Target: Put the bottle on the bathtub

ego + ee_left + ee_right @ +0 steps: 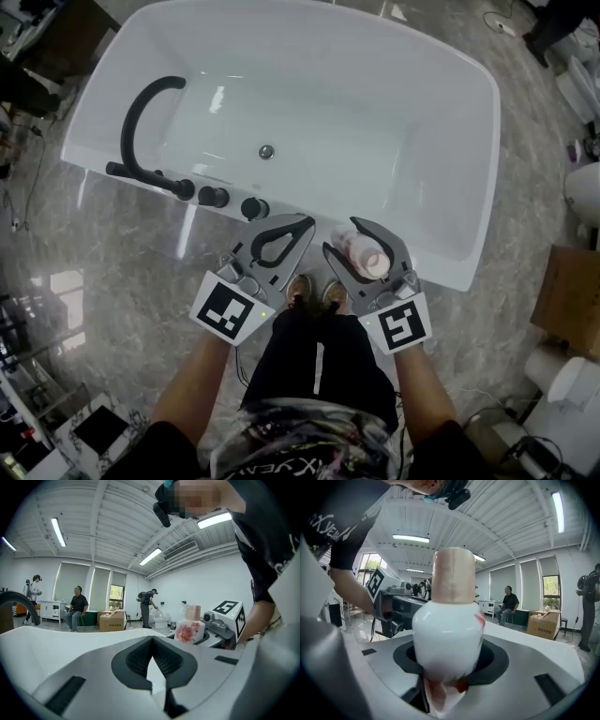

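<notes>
While the right claw (345, 236) clamps a smooth, rigid, likely slippery flowered bottle (361, 255) round its belly by the near rim of the bathtub (431, 255), the empty left claw (302, 225) sits closed.

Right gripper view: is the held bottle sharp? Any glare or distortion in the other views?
Right gripper view: the white flower-printed bottle with a tan cap looks soft at its base, and the ceiling beams bow with lens distortion. Head view: the glossy white bathtub carries bright reflections. Left gripper view: corners vignette black.
</notes>
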`<state>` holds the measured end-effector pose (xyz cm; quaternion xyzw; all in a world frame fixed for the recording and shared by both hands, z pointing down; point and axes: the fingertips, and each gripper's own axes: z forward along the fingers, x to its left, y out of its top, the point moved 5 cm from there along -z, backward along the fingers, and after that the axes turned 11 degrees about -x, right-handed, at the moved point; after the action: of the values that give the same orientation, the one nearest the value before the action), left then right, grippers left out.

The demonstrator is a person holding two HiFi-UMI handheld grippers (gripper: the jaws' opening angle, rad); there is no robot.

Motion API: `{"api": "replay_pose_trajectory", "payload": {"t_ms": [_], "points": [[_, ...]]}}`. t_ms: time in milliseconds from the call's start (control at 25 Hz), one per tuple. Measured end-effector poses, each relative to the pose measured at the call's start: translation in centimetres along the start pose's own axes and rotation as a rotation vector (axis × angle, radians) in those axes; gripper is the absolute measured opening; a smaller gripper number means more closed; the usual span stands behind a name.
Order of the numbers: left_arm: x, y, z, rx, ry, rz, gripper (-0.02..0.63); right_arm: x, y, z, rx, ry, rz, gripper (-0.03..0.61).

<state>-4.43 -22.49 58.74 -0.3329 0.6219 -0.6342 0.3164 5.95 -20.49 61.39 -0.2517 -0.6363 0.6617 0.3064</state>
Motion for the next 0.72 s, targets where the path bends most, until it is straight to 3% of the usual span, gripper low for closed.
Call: {"api": "replay_pose_trajectory", "payload": {"t_ms": [720], "points": [[-0.2, -3.7, 0.2, 0.023, -0.007, 0.008, 0.011, -0.2, -5.1, 0.9, 0.039, 0.014, -0.031, 0.218]]}}
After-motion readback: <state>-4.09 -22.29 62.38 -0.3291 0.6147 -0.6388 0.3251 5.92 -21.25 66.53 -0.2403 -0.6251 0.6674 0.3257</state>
